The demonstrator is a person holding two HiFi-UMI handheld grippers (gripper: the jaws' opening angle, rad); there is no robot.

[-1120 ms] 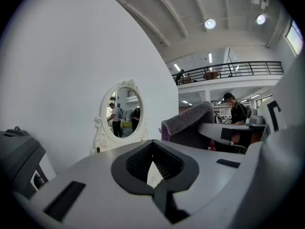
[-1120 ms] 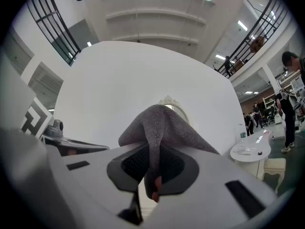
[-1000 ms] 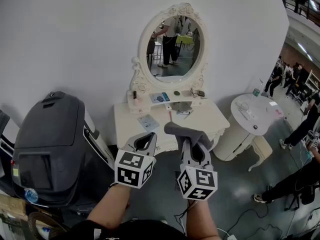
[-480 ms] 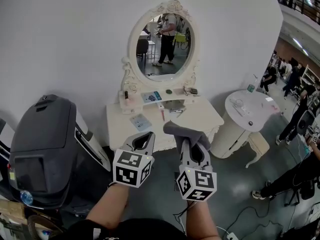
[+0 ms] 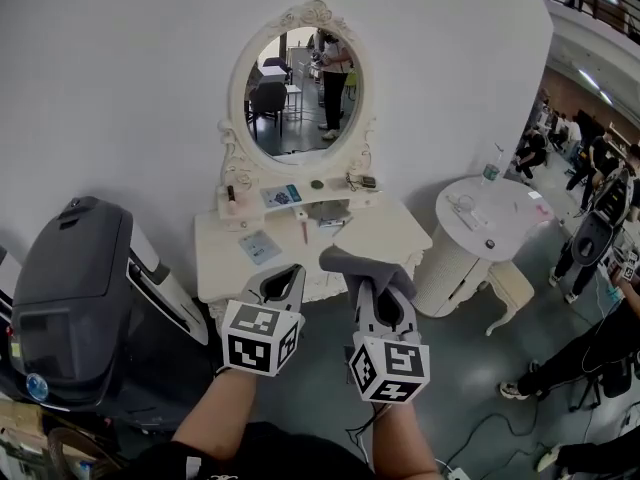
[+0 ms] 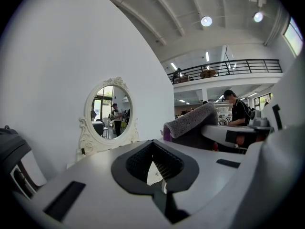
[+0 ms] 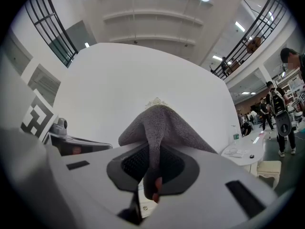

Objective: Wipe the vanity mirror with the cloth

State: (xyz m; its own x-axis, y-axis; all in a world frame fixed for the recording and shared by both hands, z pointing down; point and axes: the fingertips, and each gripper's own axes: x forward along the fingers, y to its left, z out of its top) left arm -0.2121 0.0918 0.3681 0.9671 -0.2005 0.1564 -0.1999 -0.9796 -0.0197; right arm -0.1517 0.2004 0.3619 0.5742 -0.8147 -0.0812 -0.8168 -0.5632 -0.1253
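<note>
While the right gripper (image 5: 377, 286) pinches the cloth (image 5: 362, 264) in closed jaws, the vanity mirror (image 5: 295, 93) stands well ahead of them. The left gripper (image 5: 288, 271) is closed on nothing. Draped folds may sweep clutter (image 5: 285, 196) off the counter (image 5: 225, 258).

This is a large open hall used as a work or demonstration space, not a home. The ceiling is high, with beams and round lamps (image 6: 206, 21), and an upper gallery with a black railing (image 6: 228, 67) runs at the far right. Cables (image 5: 470, 433) lie on the grey polished floor (image 5: 470, 358). An ornate white vanity table (image 5: 380, 230) stands against a bare curved wall (image 5: 130, 88), beside a big dark grey machine (image 5: 60, 288) on the left. Several people (image 5: 527, 154) are busy at the right.
</note>
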